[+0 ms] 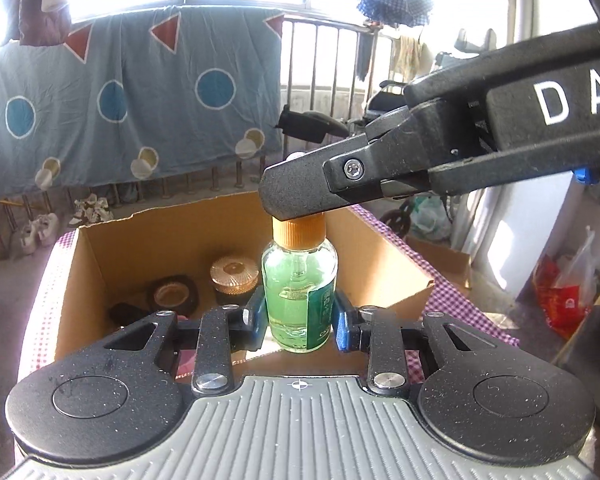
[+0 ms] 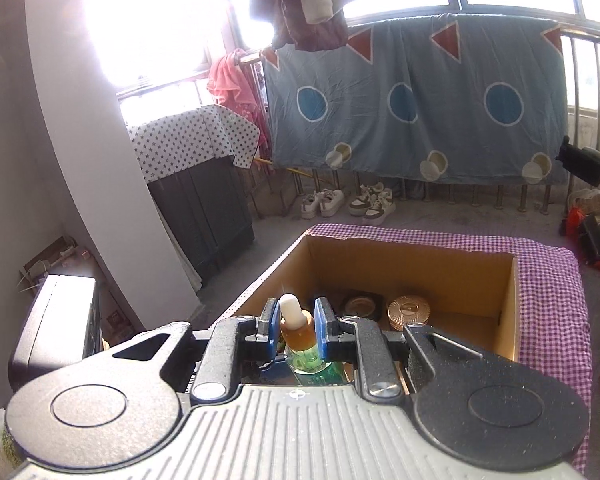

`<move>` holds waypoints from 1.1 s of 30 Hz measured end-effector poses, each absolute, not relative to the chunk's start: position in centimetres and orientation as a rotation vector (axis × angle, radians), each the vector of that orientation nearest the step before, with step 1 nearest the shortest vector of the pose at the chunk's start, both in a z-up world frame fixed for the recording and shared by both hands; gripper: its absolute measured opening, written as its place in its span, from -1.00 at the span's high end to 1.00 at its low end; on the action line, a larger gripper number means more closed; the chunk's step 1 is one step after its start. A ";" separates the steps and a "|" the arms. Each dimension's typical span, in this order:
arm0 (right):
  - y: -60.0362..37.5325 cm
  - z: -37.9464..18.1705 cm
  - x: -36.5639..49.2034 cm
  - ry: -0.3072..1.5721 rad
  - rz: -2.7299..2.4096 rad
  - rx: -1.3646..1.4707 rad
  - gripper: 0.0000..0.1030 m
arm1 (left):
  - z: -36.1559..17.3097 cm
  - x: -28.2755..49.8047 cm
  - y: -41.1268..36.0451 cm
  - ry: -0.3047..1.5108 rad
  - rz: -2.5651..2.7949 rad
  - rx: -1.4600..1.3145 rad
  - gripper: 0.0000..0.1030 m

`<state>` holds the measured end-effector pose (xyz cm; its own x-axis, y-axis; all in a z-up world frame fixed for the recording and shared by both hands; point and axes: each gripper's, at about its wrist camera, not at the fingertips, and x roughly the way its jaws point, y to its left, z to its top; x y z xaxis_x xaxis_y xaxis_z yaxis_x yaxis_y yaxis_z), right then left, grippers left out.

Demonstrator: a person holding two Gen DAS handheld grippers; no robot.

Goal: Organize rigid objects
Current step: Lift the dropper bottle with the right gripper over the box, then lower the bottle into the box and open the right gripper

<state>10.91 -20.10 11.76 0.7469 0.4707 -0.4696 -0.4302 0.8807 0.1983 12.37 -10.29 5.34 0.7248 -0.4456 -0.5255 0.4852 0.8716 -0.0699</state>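
Upright green bottle [image 1: 299, 292] at lower centre, body clamped by left gripper [image 1: 300, 322], orange cap [image 2: 297, 330] pinched from above by right gripper [image 2: 297, 328]. Long axis vertical; cardboard box [image 1: 172, 236] open just behind and below.

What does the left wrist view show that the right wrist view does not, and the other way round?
Only the left wrist view: the left gripper clamping the bottle at its glass body.

Only the right wrist view: the white dropper bulb on top, and the pads on the amber cap.

Both: the cardboard box, the ribbed gold lid and the blue blanket.
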 end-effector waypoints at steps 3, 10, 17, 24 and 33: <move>-22.0 11.8 14.2 0.579 0.485 0.117 0.61 | 5.4 15.4 -11.6 0.623 -0.533 0.045 0.40; -25.9 9.6 21.8 0.687 0.462 0.185 0.61 | 3.6 21.8 -14.6 0.765 -0.540 0.027 0.40; -27.6 6.6 26.4 0.749 0.446 0.191 0.61 | 1.3 26.3 -16.3 0.889 -0.509 0.031 0.40; -27.9 3.7 28.7 0.808 0.427 0.172 0.66 | 0.4 28.0 -16.4 0.959 -0.470 0.027 0.37; -26.5 2.3 28.9 0.833 0.399 0.078 0.76 | 0.4 28.3 -16.0 0.989 -0.476 -0.004 0.20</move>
